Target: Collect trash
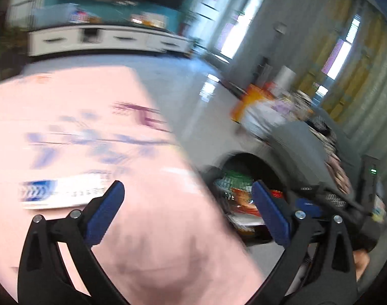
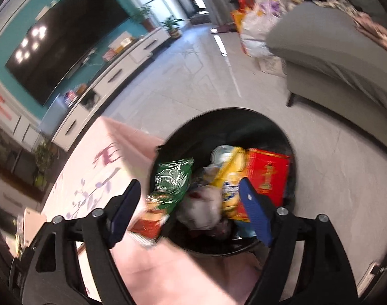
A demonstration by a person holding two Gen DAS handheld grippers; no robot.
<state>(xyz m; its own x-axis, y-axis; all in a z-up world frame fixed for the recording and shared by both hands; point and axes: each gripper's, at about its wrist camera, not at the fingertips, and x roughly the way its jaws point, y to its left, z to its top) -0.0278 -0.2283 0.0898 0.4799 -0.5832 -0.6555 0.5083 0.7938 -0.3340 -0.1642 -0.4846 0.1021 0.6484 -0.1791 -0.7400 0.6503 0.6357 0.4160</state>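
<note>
Fingers (image 2: pixel 124 211) spread above upright bin (image 2: pixel 226 127)

I see a matt pink tablecloth (image 2: pixel 102 175) beside my glossy black plastic bin (image 2: pixel 292 147). In the bin lie a shiny crinkled green foil bag (image 2: pixel 174 175) and a glossy red carton (image 2: pixel 268 175); polished floor tiles (image 2: pixel 193 76) reflect light beyond it.
</note>
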